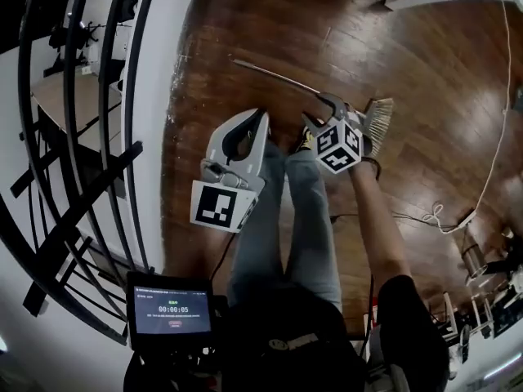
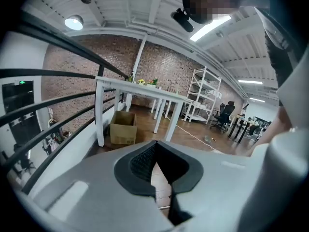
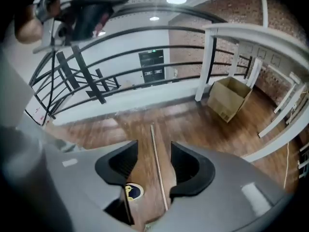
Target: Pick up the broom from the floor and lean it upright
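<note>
The broom lies flat on the wooden floor. In the head view its thin metal handle (image 1: 274, 73) runs from the upper left toward the straw bristles (image 1: 378, 119) at the right. My right gripper (image 1: 323, 111) hangs just above the handle near the bristle end, pointing steeply down. In the right gripper view the jaws (image 3: 154, 151) stand open, with the handle (image 3: 153, 139) running up the gap between them and touching neither pad. My left gripper (image 1: 249, 119) is held over the person's legs, left of the broom, shut and empty (image 2: 154, 149).
A black bar railing (image 1: 98, 96) on a white curb borders the floor at the left. A white cable (image 1: 490, 170) trails across the floor at the right. A cardboard box (image 3: 231, 98) sits under a white table (image 2: 140, 88). The person's shoe (image 3: 131, 191) is near the handle.
</note>
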Tool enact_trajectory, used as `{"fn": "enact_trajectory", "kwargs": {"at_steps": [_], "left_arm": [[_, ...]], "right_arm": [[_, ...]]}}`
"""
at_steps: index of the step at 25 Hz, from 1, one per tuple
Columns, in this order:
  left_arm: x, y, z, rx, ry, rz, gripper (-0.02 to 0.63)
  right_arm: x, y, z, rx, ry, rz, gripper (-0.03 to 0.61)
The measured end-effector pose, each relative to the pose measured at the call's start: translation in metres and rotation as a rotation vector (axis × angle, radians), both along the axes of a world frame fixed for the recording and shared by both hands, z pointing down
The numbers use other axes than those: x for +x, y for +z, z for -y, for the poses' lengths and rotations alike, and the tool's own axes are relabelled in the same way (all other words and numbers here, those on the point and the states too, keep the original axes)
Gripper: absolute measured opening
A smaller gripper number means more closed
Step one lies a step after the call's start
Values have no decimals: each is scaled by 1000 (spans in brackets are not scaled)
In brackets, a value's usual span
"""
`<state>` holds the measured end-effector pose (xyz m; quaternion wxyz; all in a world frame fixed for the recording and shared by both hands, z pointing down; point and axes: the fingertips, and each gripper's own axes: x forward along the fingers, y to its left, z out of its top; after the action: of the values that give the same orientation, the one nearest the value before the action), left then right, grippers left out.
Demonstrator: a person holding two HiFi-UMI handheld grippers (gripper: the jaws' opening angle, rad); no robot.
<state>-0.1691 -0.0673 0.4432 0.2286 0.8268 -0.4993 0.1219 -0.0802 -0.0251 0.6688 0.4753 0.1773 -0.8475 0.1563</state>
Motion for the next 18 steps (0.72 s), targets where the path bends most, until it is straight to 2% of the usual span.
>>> {"fn": "enact_trajectory", "kwargs": {"at_steps": [5,9,13,15,17,18], "left_arm": [[-18,139,5,-39,-45,48,15],[-28,218,10,-52,-77,50,15],[-36,261,1,-99,-96,71,15],[-36,270,0,-97,-102,71,14],[-37,273,1,-88,-105,66,15],[-37,272,1,-85,-106,62,15]], "right_arm": [[-1,218,-24,-81,-151,-179,218],[16,347,-28,-128,-200,-274,215],[25,423,-56,-187,-215,-318,209],[32,444,-63,-177,-216,-340,191],[37,454,-64,-146,-204,-364,135],[39,454,-64,-134,-202,-373,138]]}}
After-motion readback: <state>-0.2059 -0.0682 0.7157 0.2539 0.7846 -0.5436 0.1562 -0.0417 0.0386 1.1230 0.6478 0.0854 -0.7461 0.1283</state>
